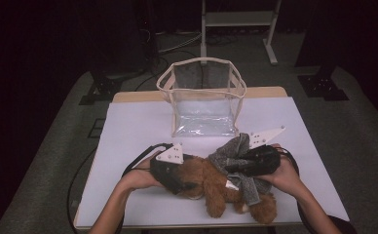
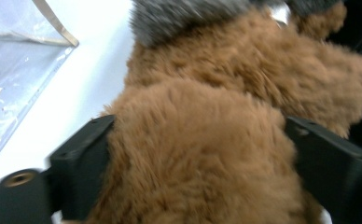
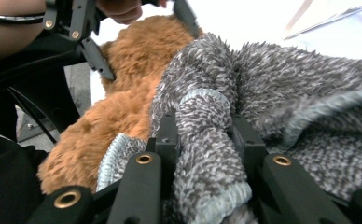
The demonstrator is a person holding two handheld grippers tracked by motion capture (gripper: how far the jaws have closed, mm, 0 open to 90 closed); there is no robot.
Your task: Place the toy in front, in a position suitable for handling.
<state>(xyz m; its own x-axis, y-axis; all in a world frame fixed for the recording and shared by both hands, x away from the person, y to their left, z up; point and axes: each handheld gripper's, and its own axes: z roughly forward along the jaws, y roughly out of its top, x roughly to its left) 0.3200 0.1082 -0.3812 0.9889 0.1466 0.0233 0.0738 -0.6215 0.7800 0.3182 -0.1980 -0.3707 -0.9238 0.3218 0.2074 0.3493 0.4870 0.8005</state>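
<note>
Right gripper (image 3: 202,140) clamps grey sweater (image 3: 281,93) | left gripper (image 2: 198,154) wide astride teddy (image 2: 202,154)

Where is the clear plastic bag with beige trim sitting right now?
In the high view the clear plastic bag with beige trim stands upright and open at the far middle of the white table, just beyond the brown plush toy.

High overview; close, perhaps blurred, gripper views.
</note>
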